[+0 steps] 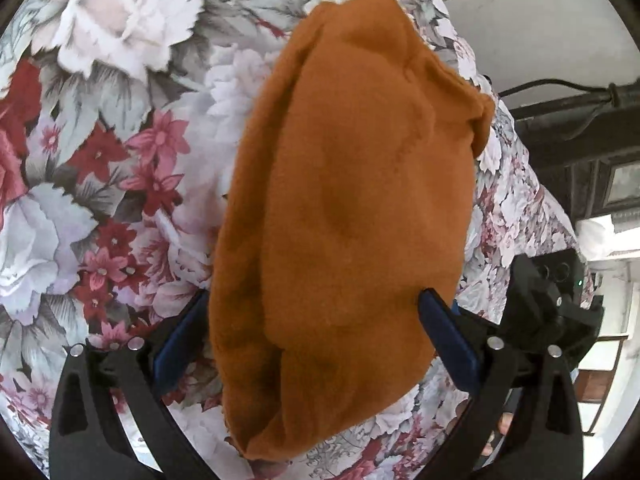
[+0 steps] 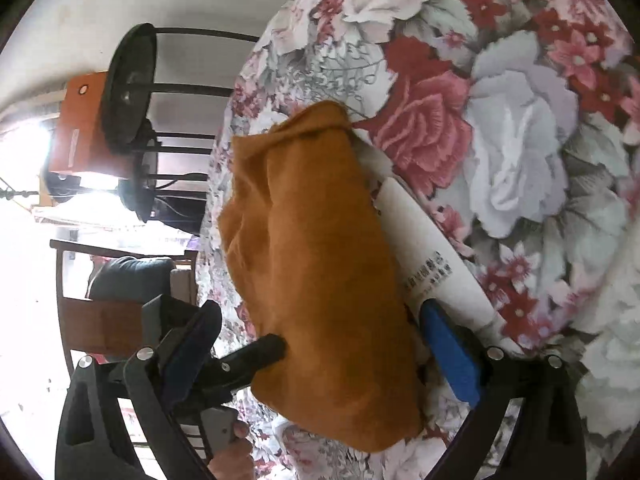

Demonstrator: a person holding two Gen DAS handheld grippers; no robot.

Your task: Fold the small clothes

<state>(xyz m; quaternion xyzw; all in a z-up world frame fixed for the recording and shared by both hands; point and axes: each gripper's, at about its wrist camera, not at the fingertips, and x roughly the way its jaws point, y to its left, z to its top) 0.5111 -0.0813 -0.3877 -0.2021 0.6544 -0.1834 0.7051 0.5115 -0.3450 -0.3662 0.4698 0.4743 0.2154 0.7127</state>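
Left hand-held gripper point(image 1: 316, 332): blue pads spread wide, orange cloth point(image 1: 344, 200) lying bunched between them, not pinched. Right hand-held gripper point(image 2: 320, 344): spread likewise, straddling the same cloth. White tube point(image 2: 436, 256) with printed text lies just beside the cloth, partly under its edge. All on the floral-covered table point(image 1: 100, 140). Beyond: black fan stand point(image 2: 132, 116), orange box point(image 2: 84, 128), wooden chair point(image 2: 100, 320), bright window glare.
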